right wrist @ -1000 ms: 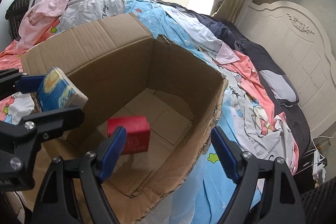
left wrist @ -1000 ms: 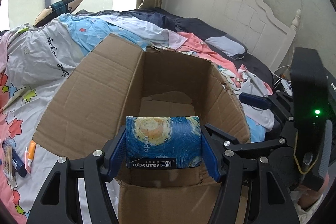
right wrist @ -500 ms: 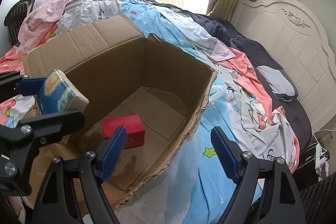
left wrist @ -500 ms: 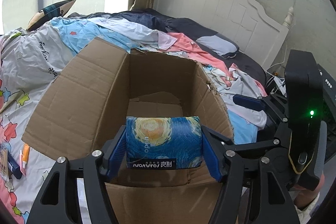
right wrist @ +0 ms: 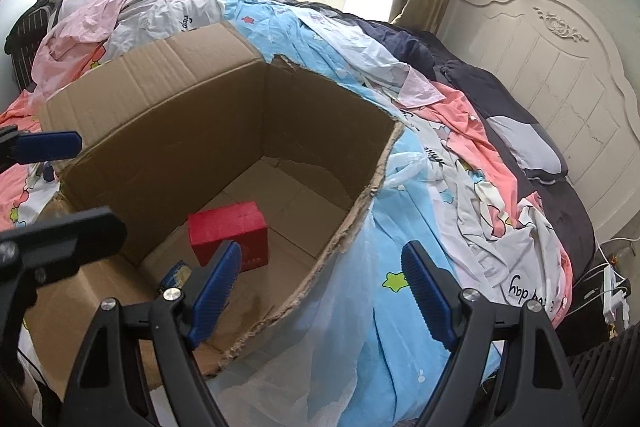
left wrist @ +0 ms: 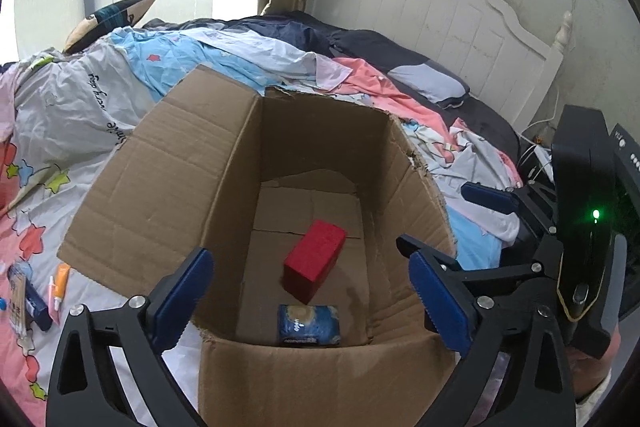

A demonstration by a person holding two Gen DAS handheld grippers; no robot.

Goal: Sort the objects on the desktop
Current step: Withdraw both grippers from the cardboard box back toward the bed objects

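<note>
left gripper [left wrist: 308, 287] jaws have just been opening; tissue pack [left wrist: 309, 325], held earlier, is now lying in cardboard box [left wrist: 160, 187], at 6 o'clock of red box [left wrist: 316, 259]. right gripper [right wrist: 320, 287] is being held spread, empty. next item is likely being sought.

Open-topped cardboard box [left wrist: 224, 163] on the bed, mouth unobstructed from above. Floor inside partly taken: red box [left wrist: 315, 259] near the middle, blue tissue pack [left wrist: 309, 325] against the near wall, just beside it. Bare floor behind the red box and along the right wall. Left flap splayed outward over the bedding [left wrist: 68, 107]. Small items [left wrist: 28, 297] strewn left of the box. Crumpled bedding to the right.
</note>
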